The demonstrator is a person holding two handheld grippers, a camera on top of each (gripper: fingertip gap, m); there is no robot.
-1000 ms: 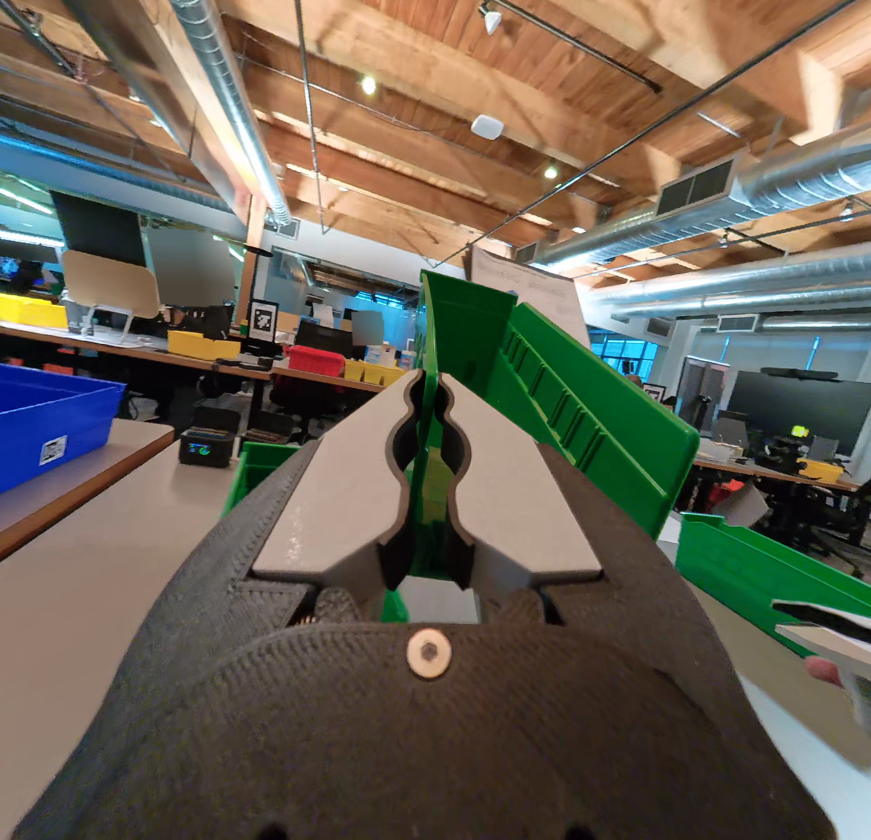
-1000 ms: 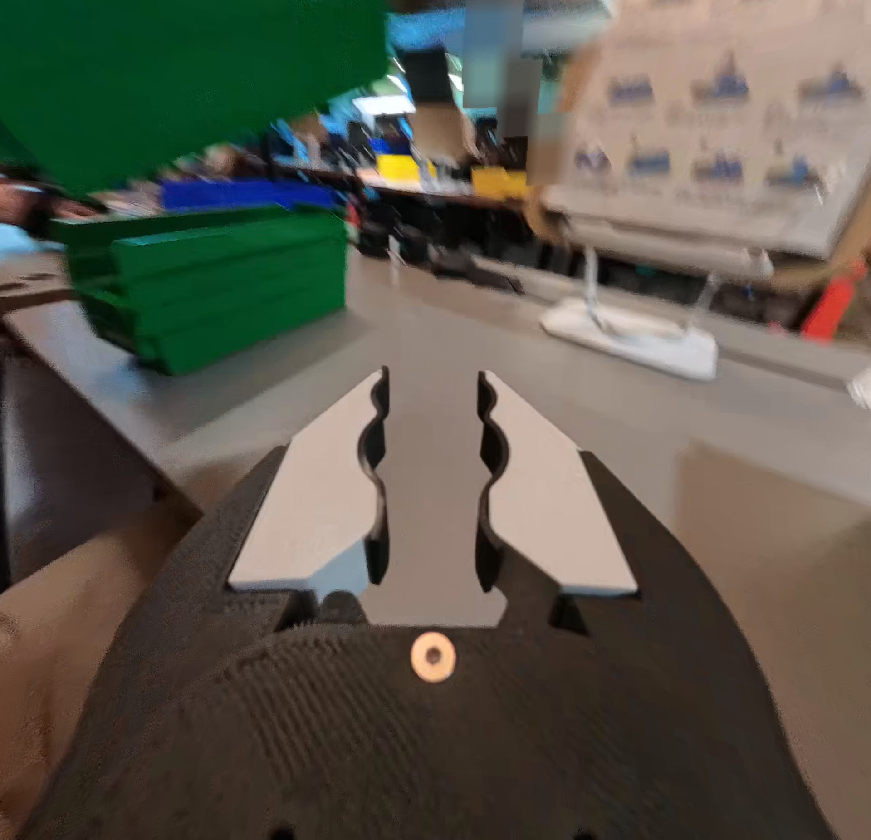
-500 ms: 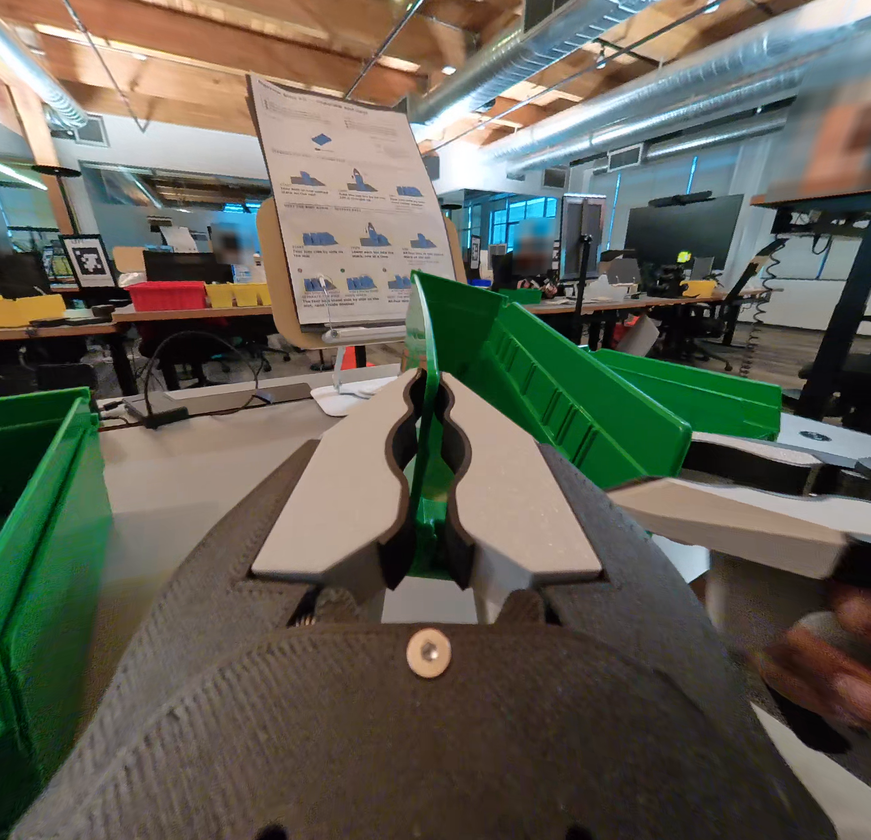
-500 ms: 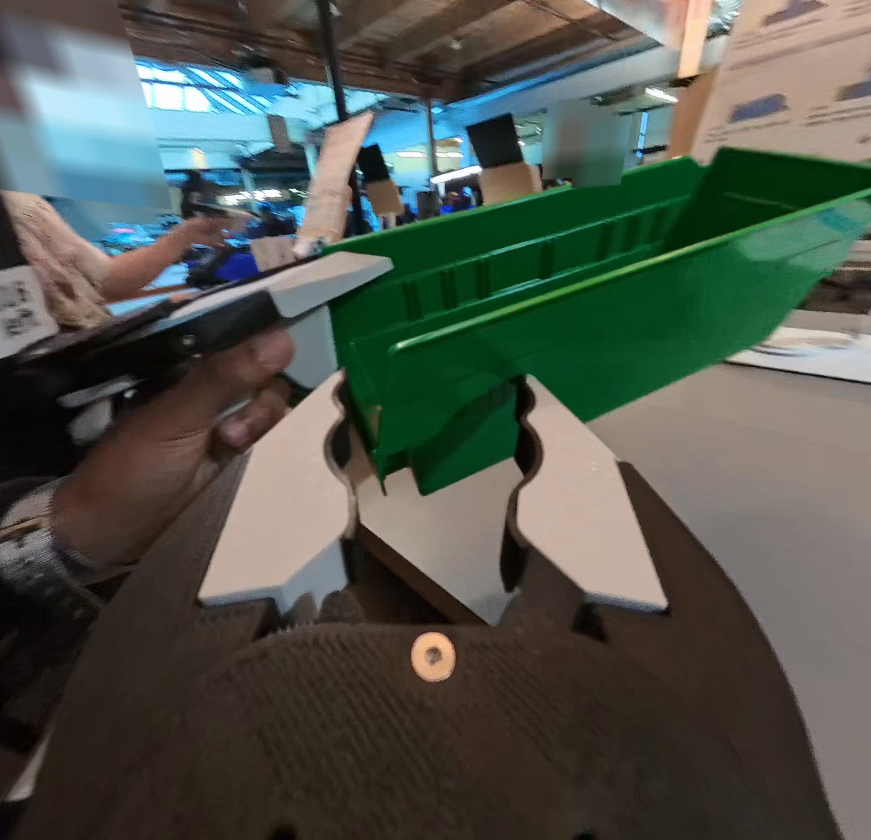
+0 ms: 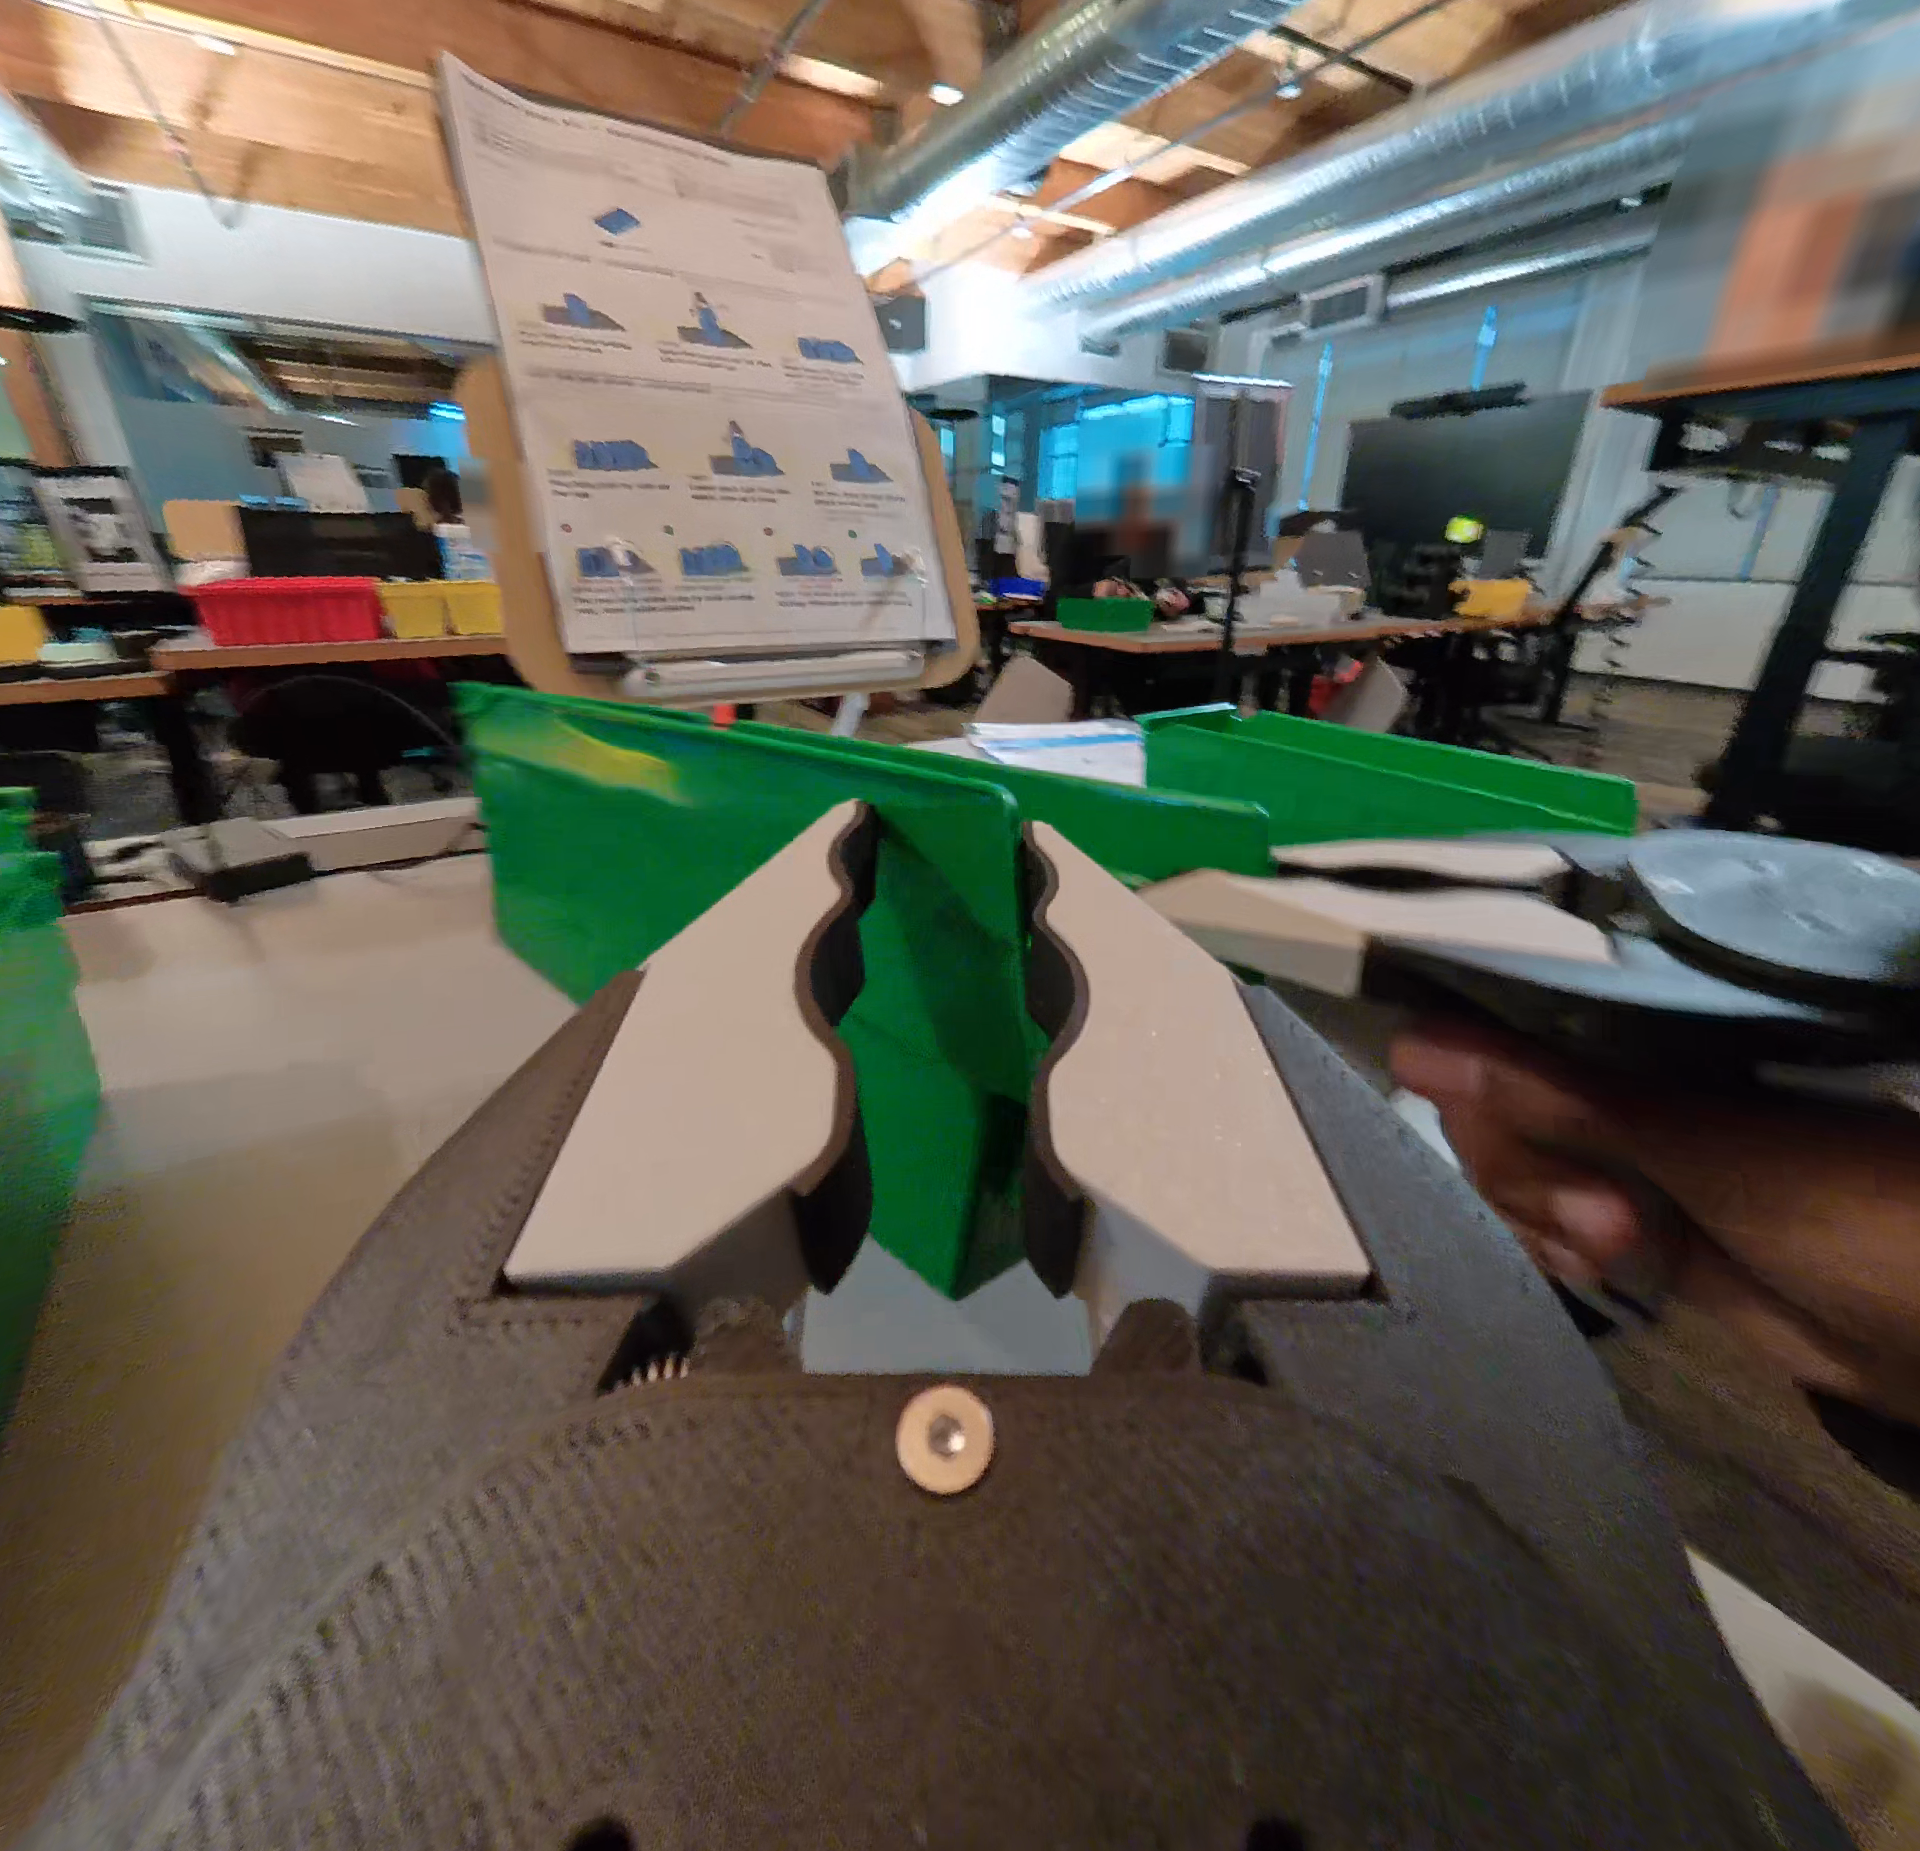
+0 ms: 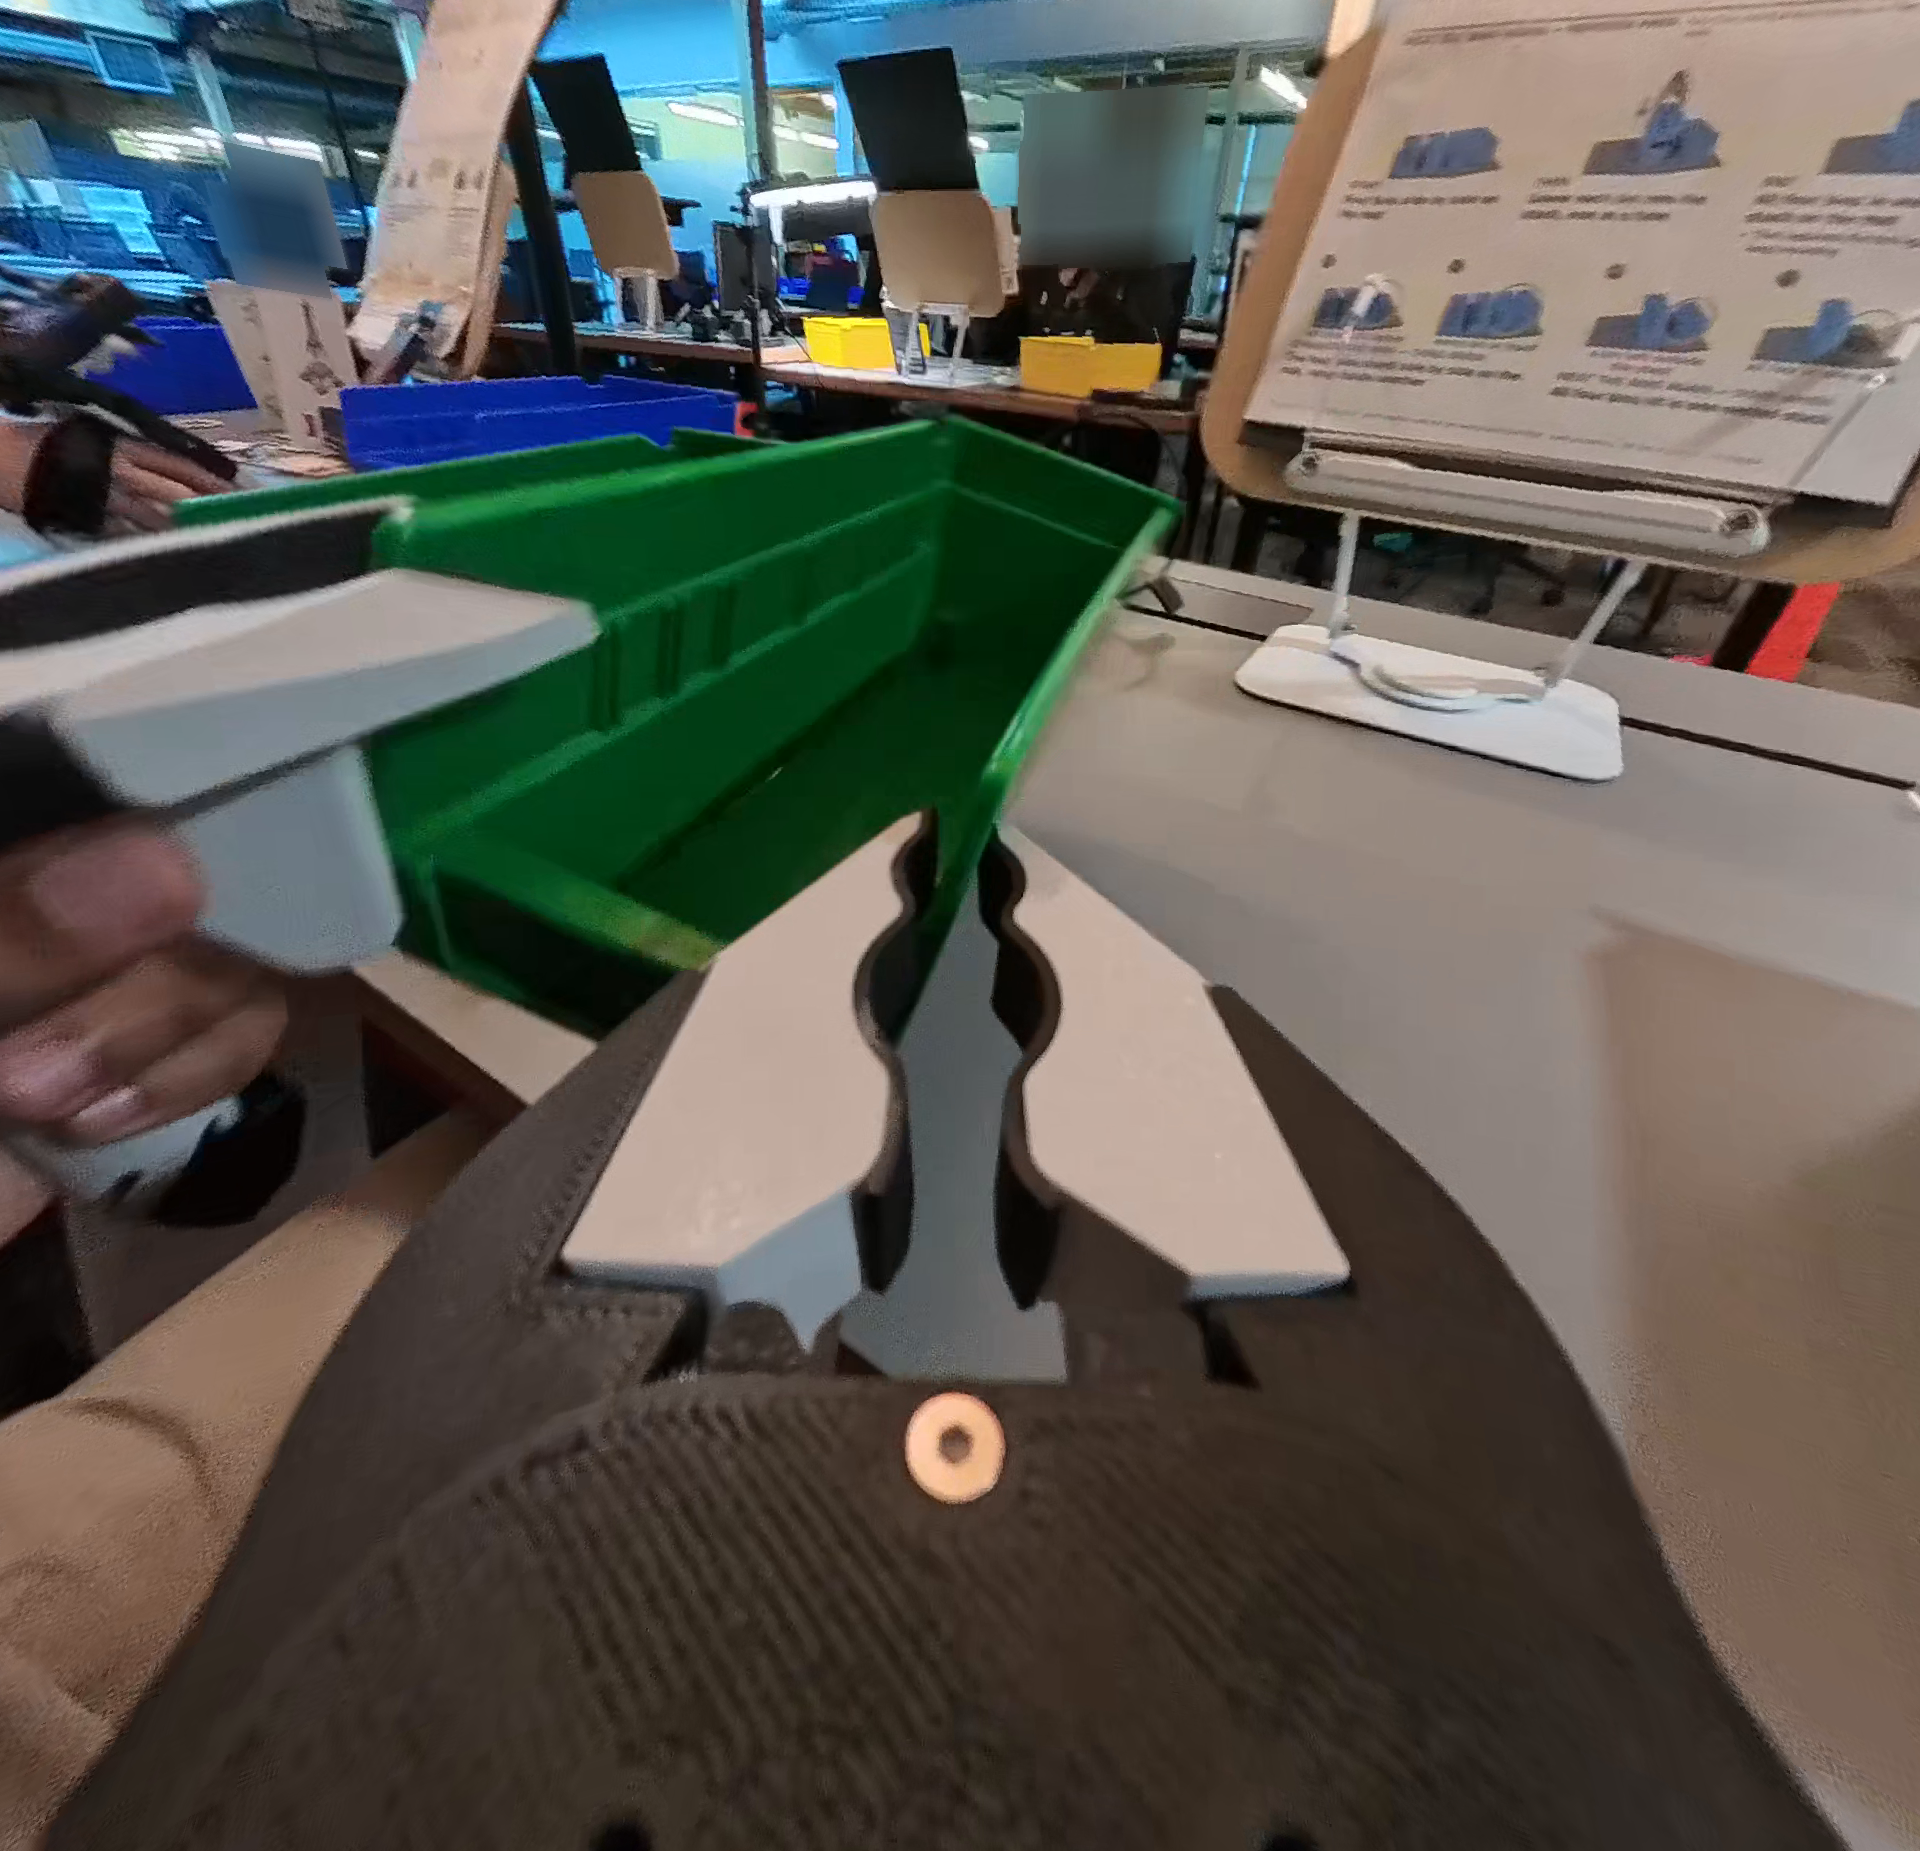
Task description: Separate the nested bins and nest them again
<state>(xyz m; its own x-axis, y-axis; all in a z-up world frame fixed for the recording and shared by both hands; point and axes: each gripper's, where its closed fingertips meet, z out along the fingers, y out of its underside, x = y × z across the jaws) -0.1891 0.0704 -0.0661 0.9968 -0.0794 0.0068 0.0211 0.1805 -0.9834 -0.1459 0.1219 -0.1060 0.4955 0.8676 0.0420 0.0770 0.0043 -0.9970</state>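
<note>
Green bin [image 6: 748, 658] pinched at its right wall by the right gripper [image 6: 961, 845]; left gripper [image 5: 945, 835] jaws parted around its near corner.

Printed matter, none of it readable

An instruction sheet [image 5: 694, 378] with blue pictures and blurred lines of print stands on a stand [image 6: 1434, 687] on the bench [image 6: 1455, 970]; its words cannot be made out.
</note>
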